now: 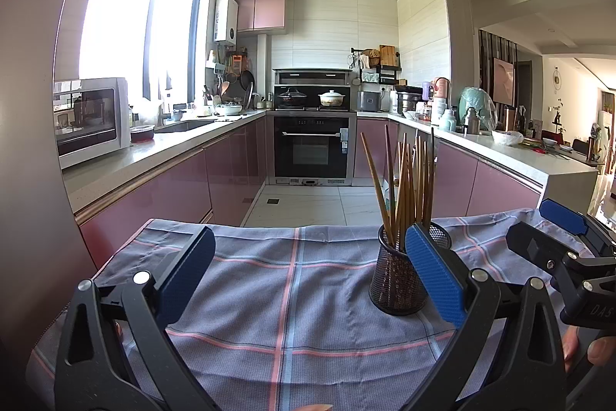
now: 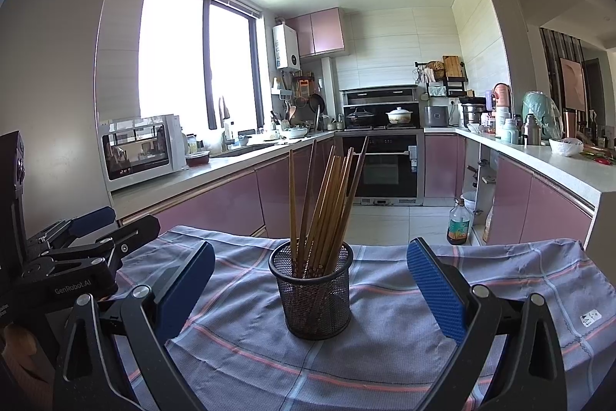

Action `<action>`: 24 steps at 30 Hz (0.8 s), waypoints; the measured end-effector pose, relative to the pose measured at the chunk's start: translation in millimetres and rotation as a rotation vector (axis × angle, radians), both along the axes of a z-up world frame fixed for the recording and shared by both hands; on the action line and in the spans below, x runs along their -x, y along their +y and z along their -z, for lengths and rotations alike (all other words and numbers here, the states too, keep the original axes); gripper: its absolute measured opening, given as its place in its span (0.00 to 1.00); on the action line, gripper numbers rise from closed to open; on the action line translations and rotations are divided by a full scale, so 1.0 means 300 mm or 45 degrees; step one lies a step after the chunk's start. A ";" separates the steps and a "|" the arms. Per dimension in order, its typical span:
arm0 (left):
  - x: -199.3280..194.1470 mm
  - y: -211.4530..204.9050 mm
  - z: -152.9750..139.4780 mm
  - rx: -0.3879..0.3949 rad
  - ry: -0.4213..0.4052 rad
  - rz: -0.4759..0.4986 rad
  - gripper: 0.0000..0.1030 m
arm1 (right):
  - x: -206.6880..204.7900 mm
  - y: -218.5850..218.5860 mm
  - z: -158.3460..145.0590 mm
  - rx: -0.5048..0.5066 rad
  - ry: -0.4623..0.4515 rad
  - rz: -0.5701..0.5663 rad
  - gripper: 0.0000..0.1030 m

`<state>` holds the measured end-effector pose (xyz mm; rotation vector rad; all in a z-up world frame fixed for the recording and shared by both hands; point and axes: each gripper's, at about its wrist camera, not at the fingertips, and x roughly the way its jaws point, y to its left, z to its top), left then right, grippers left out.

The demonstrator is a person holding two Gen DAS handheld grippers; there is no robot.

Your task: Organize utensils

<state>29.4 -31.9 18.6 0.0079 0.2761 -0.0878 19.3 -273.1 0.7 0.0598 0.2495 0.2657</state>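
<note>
Looking along your left gripper [image 1: 310,278], its jaws gape wide and empty over the grey checked cloth [image 1: 269,295]; the black mesh cup [image 1: 396,280] of brown wooden chopsticks [image 1: 404,187] stands just behind its right pad. Along your right gripper [image 2: 311,289], equally wide, that cup stands centred between the pads.

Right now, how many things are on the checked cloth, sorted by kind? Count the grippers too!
Cup: 1, black mesh, standing upright on the cloth.
Bundle of chopsticks: 1, in the cup; the sticks overlap too much to count singly.
Hand-held grippers: 2, left and right, both open.
Total: 4.
</note>
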 end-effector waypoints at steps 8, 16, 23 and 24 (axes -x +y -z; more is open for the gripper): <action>-0.001 -0.001 0.001 0.001 0.002 0.002 0.95 | 0.001 0.001 -0.003 -0.001 0.003 -0.001 0.94; -0.001 -0.002 0.002 0.002 0.003 0.002 0.95 | 0.000 -0.002 -0.004 -0.003 0.004 -0.001 0.94; -0.001 -0.002 0.002 0.002 0.003 0.001 0.95 | 0.000 -0.003 -0.005 -0.003 0.005 -0.001 0.94; -0.001 -0.002 0.002 0.003 0.003 0.001 0.95 | 0.000 -0.003 -0.005 -0.003 0.005 -0.002 0.94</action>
